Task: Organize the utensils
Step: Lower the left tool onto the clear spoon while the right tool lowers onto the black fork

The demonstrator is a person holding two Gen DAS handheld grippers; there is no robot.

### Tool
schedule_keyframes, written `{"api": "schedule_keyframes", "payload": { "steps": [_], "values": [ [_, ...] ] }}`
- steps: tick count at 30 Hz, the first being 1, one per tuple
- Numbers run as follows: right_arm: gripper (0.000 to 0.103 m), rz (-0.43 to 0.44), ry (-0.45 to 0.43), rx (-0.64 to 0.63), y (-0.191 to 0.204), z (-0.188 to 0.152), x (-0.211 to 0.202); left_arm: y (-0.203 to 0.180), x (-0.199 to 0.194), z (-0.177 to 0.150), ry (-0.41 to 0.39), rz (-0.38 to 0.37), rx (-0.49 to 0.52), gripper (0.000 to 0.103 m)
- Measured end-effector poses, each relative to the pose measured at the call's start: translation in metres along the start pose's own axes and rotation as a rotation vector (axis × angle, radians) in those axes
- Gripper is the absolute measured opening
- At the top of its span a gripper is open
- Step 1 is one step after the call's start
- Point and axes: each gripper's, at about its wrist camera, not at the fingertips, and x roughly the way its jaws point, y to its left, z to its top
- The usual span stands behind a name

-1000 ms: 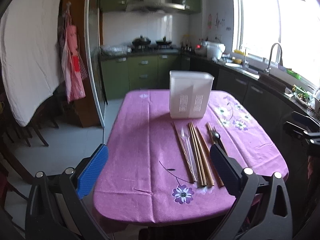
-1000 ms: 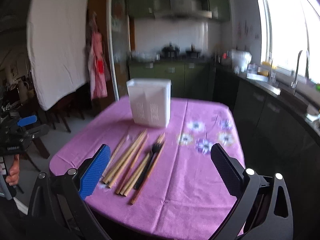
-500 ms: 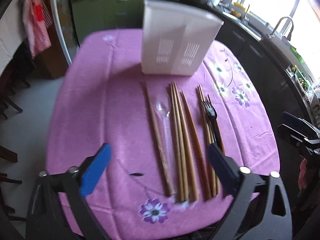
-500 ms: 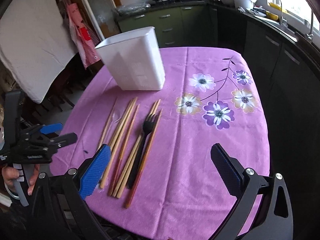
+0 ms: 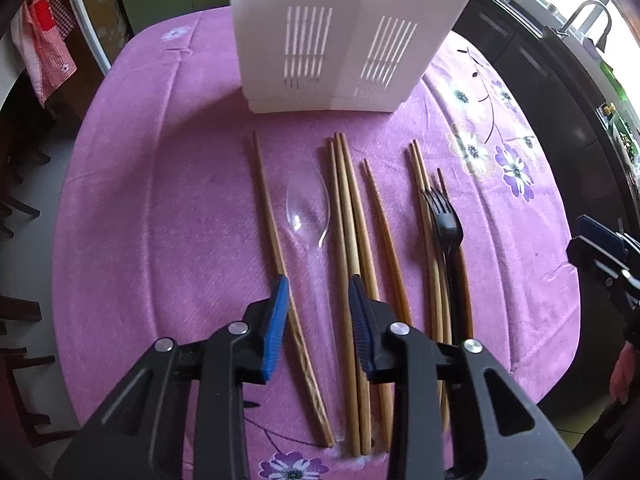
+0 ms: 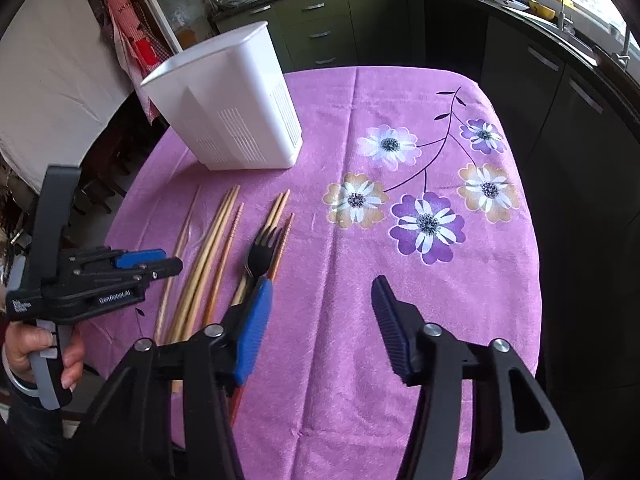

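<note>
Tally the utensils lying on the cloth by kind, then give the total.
Chopsticks: 8
Clear spoon: 1
Black fork: 1
Total: 10, all on the cloth in front of the white holder. One chopstick is mostly hidden by the fork.

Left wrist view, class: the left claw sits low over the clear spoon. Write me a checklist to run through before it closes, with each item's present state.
1. Clear plastic spoon handle lies between the fingers of the left claw: ok.
2. Left claw is open enough to take the handle: ok.
3. Fingers are free of neighbours: not ok; the single wooden chopstick runs under the left finger and the pair of wooden chopsticks under the right one.
4. Fingertips have reached the purple flowered tablecloth: cannot tell.
5. White slotted plastic utensil holder stands upright: ok.
6. Right claw is open and off to the side: ok.
</note>
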Motion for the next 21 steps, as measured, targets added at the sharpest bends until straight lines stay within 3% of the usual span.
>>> {"api": "schedule_keyframes", "payload": {
  "steps": [5, 11, 21],
  "values": [
    [0.037, -0.015, 0.003, -0.01, 0.001, -0.001, 0.004, 0.002, 0.012, 0.004, 0.006, 0.032, 0.026, 0.022],
    [0.028, -0.029, -0.001, -0.034, 0.008, 0.001, 0.003, 0.006, 0.027, 0.009, 0.03, 0.061, 0.029, 0.018],
    [0.026, -0.02, 0.014, -0.055, 0.017, 0.001, 0.007, -0.003, 0.04, 0.014, 0.05, 0.057, 0.027, 0.009]
  ]
}}
